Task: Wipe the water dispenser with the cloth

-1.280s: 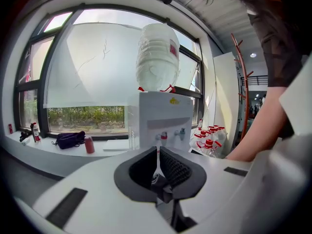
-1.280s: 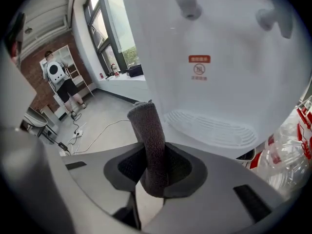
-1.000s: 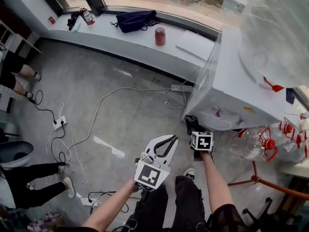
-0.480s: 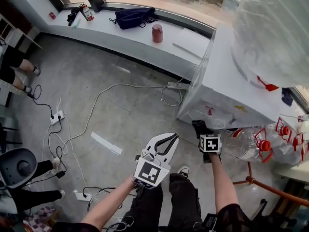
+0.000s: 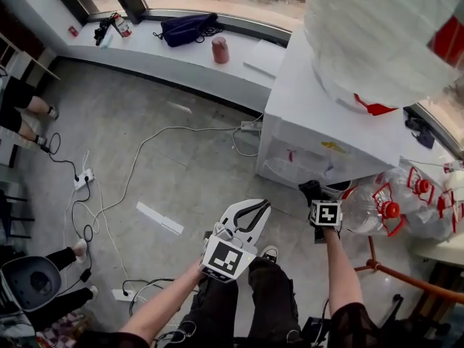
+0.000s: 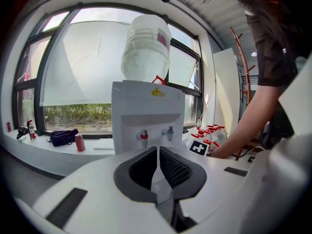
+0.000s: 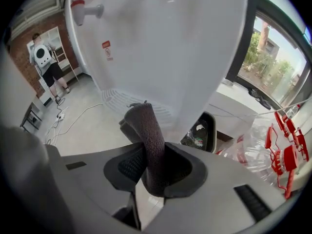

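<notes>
The dark cloth (image 7: pixel 145 126) stands pinched in my right gripper (image 7: pixel 150 156), just short of the water dispenser (image 7: pixel 175 48), low by its drip grille (image 7: pixel 114 97). My left gripper (image 6: pixel 157 156) is clenched on nothing, well back. Only a narrow fold is held, so I judge hard rubbing could drag the cloth free.

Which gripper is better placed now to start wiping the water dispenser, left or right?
The right gripper: its jaws are shut on the cloth, close to the water dispenser front. The left gripper is shut, empty and farther back.
</notes>
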`<state>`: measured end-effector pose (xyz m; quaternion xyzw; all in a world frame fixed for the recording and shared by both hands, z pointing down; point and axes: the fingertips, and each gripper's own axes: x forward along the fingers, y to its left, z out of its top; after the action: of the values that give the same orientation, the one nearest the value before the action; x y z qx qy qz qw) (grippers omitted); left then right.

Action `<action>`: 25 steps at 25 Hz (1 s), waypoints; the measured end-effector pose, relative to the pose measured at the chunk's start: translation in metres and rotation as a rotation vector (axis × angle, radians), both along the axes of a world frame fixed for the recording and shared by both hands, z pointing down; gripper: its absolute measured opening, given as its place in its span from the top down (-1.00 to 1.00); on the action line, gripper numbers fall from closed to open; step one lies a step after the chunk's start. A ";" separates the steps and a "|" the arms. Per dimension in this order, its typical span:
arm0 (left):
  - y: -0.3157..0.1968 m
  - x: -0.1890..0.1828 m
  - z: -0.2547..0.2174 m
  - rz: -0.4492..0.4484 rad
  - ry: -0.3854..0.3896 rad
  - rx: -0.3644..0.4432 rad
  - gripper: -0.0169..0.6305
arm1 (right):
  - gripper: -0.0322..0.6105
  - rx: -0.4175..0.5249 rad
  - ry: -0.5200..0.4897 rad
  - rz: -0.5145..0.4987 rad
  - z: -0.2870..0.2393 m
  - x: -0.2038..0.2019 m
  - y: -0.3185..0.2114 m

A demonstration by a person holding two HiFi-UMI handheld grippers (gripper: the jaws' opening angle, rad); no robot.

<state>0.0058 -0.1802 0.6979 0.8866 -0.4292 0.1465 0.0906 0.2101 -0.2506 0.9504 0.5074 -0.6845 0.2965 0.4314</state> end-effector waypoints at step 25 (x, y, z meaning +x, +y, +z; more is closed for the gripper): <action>0.034 0.061 -0.117 0.066 -0.035 0.035 0.85 | 0.57 0.138 -0.251 0.165 -0.171 0.047 0.048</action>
<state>0.0671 -0.1458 0.5812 0.8990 -0.4039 0.1573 0.0627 0.2570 -0.2027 0.7798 0.5492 -0.7077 0.3443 0.2810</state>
